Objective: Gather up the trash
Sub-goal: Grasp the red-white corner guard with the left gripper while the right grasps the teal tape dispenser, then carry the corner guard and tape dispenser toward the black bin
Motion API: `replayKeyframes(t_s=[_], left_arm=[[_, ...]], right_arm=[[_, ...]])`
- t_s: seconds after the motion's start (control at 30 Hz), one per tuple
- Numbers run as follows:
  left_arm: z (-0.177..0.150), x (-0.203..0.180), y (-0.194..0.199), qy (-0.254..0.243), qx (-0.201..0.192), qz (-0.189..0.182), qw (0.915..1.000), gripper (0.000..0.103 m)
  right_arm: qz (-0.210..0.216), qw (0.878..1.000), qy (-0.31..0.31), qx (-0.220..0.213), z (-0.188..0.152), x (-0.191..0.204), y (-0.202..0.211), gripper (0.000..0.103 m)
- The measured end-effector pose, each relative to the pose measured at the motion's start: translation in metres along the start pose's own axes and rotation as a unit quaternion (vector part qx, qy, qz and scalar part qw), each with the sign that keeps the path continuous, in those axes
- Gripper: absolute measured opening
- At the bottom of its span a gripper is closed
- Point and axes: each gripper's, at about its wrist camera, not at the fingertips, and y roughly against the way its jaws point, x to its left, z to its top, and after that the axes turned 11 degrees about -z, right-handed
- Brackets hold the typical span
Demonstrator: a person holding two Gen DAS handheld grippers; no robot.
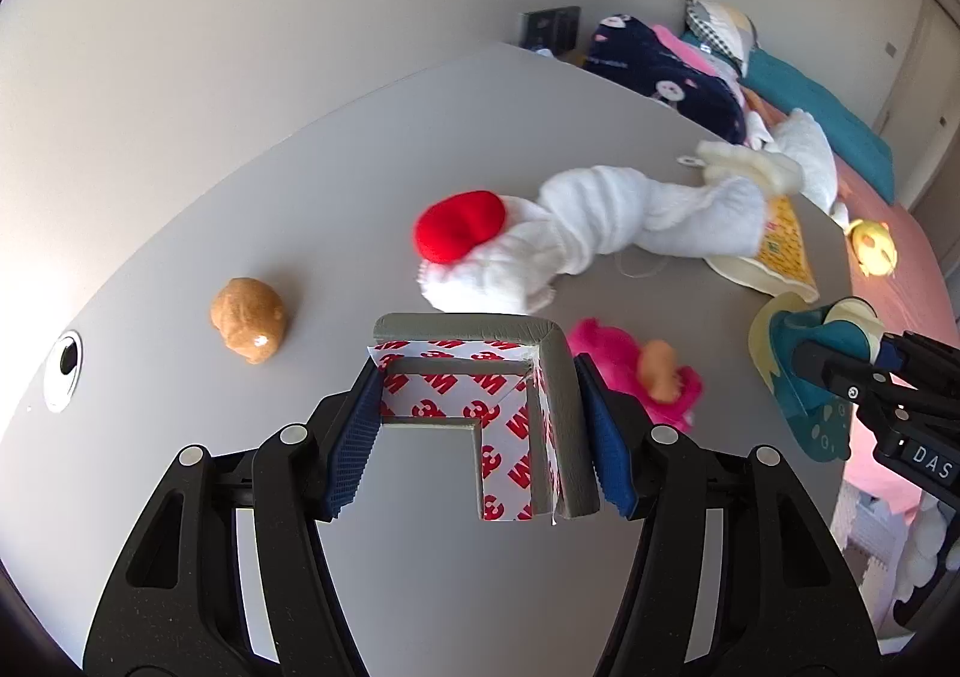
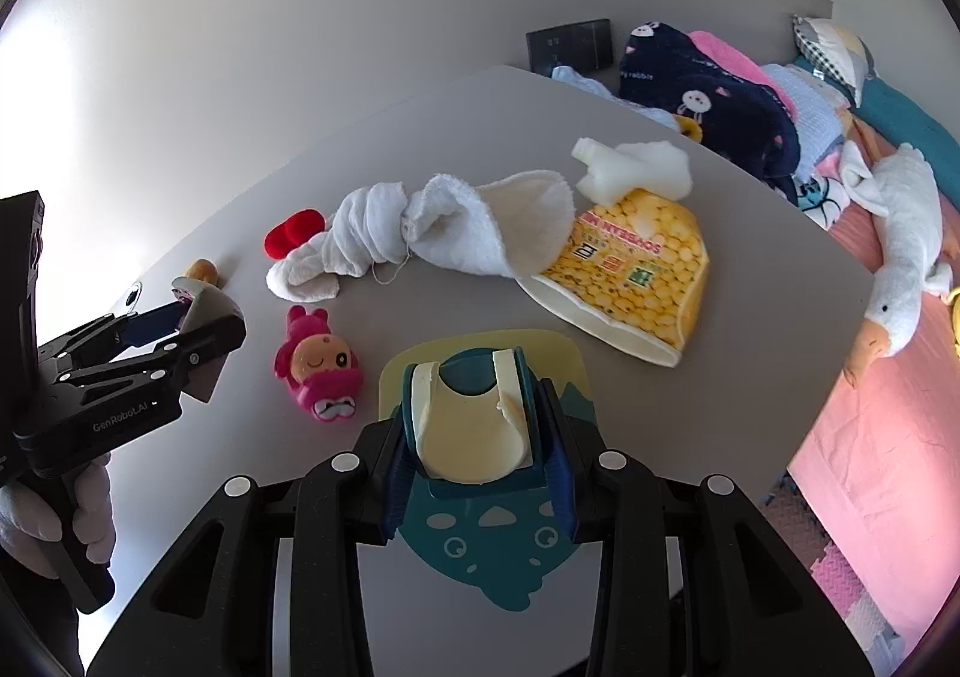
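Holding a grey corner guard [image 1: 561, 377] with its 3M backing paper exposed, your left tongs [image 1: 480, 437] are closed across the piece, both blue pads pressed to it, above the counter [image 1: 240, 209]. Your right tongs [image 2: 480, 473] are clamped on a cream-and-teal silicone bib [image 2: 474, 437], which hangs partly over the counter's near edge.

Outward from the left tongs: a pink doll [image 1: 636, 371] lies just beside the guard's far side, a brown toy [image 1: 249, 326] sits to the left, and a white towel [image 1: 600, 233] with a red piece [image 1: 459, 224] stretches across the middle. Beyond the right tongs lies a yellow corn-print bag [image 2: 630, 281], with a white foam scrap [image 2: 630, 167] at its far end. The bed [image 2: 870, 437] with a goose plush [image 2: 900, 233] lies to the right.

Assessment: collection is at an early to middle stage. Two items are in hand and not yet deposited; no bin shows in either view. The foam scrap and bag likely remain to be picked up. Whether the toys count as trash cannot be judged.
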Motion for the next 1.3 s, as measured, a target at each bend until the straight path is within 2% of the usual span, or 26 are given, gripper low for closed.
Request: replayKeyframes(t_s=[0.37,0.67,0.97,1.3], left_arm=[[-0.011,-0.051,0.007,-0.054,0.009,-0.033,0.9979,0.06],[-0.017,-0.093,0.003,-0.1,0.018,-0.065,0.9927,0.06],[-0.019,-0.14,-0.002,-0.152,0.027,-0.103,0.9826,0.06],[-0.027,-0.192,-0.008,-0.209,0.041,-0.145,0.9662,0.06]], right_arm=[[-0.015,0.999,-0.031,-0.007,-0.028,-0.025,0.028,0.039],[-0.04,0.997,-0.063,-0.013,-0.05,-0.054,0.051,0.039],[-0.073,0.992,-0.1,-0.021,-0.073,-0.086,0.077,0.039],[-0.111,0.982,-0.149,-0.024,-0.103,-0.121,0.1,0.039]])
